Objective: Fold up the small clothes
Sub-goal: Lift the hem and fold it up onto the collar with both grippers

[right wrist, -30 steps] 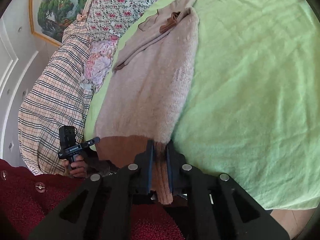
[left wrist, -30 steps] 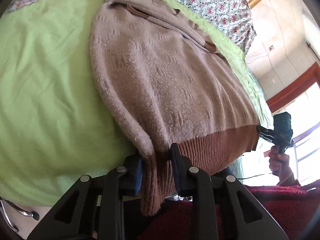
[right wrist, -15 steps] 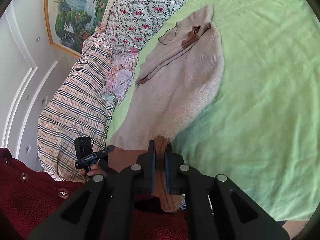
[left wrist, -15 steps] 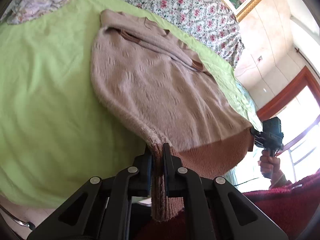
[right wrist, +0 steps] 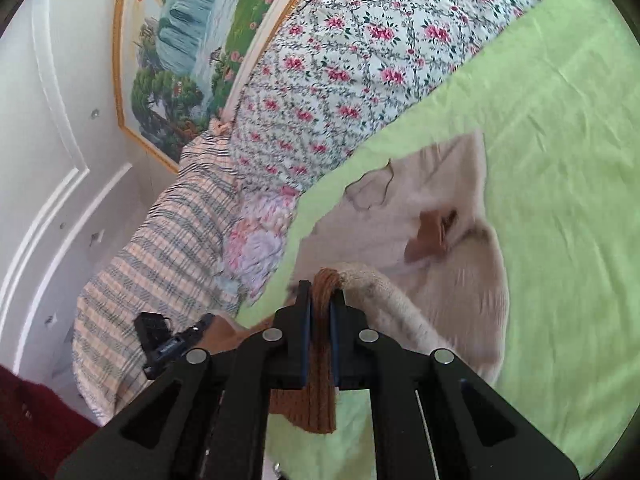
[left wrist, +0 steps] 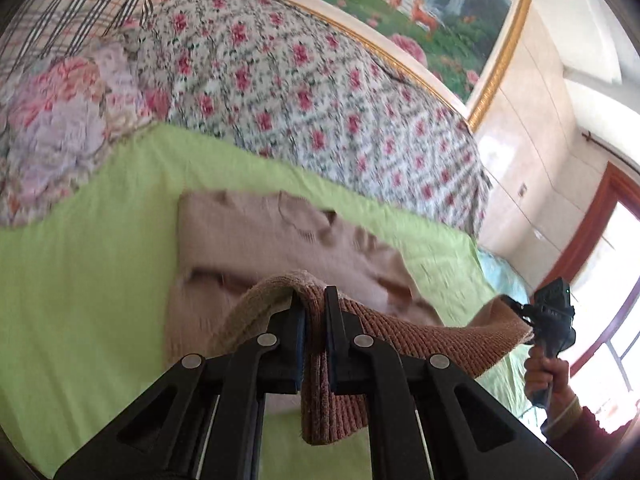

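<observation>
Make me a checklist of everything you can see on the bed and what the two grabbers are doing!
Surface: green sheet on a bed.
Job's things: beige sweater, collar end flat on the sheet, brown ribbed hem lifted off it.
Clutter: flowered quilt, checked blanket, pink flowered cloth along the far edge.
Grippers: left gripper shut on the hem; right gripper shut on the hem's other corner.
Cables: nothing seen.
Surroundings: framed painting, white wall, window.

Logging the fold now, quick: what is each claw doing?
Left claw: closed on the sweater hem.
Right claw: closed on the sweater hem too.
</observation>
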The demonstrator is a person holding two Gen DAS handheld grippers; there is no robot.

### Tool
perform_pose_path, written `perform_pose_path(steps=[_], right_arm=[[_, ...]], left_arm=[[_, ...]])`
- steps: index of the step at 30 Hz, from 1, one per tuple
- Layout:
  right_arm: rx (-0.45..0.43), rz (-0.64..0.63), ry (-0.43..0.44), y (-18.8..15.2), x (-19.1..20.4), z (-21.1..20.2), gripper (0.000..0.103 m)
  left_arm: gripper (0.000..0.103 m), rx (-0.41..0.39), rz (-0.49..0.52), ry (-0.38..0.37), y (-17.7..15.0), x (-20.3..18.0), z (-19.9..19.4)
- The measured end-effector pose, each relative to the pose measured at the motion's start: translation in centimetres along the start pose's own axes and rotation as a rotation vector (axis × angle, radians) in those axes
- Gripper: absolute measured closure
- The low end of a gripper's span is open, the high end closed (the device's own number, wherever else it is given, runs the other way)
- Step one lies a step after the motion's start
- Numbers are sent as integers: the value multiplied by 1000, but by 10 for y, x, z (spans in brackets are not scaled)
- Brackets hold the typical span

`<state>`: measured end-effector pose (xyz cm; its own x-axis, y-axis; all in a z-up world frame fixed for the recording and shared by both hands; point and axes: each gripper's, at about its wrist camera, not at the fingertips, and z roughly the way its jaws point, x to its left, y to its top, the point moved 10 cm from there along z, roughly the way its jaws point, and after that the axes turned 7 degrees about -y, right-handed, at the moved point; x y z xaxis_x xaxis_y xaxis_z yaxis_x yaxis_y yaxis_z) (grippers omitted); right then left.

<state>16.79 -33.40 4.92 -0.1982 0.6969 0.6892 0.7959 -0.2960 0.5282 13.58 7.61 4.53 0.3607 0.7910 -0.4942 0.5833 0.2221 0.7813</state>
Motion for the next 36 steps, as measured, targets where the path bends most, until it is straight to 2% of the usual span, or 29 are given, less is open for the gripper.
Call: perform_pose_path(steps=[5, 9, 14, 19, 22, 24, 26, 28, 30, 32, 34, 36], right_arm=[[13, 22, -139, 61, -32, 62, 94], [36, 65, -233, 94, -75, 116, 94], [96, 103, -318, 99, -117, 163, 94], [141, 137, -348, 88, -138, 177, 92], [97, 76, -371, 85, -123, 154, 84], [64, 2, -372, 80, -102, 142, 80], [71, -103, -308, 64, -67, 136, 80], [160, -210, -233, 35, -37, 147, 80], [315, -321, -156, -6, -12, 170, 80], [432, -401, -113, -35, 0, 188, 80], [510, -469, -152, -48, -5, 206, 80], [530, -494, -232, -42, -21, 220, 80]], left_arm=[[97, 18, 3, 83, 51, 37, 64], [97, 48, -57, 135, 73, 82, 122], [97, 130, -108, 211, 66, 135, 186], [96, 219, -140, 244, 42, 161, 214], [93, 238, -152, 180, 31, 146, 202], [82, 256, -109, 137, 19, 121, 187], [74, 283, -57, 70, 0, 85, 177], [72, 320, -17, 12, -17, 58, 178], [72, 397, 41, -34, -42, 27, 189], [72, 465, 93, -44, -58, 11, 206], [72, 528, 163, -18, -68, 3, 226], [72, 545, 210, 26, -65, 10, 242]])
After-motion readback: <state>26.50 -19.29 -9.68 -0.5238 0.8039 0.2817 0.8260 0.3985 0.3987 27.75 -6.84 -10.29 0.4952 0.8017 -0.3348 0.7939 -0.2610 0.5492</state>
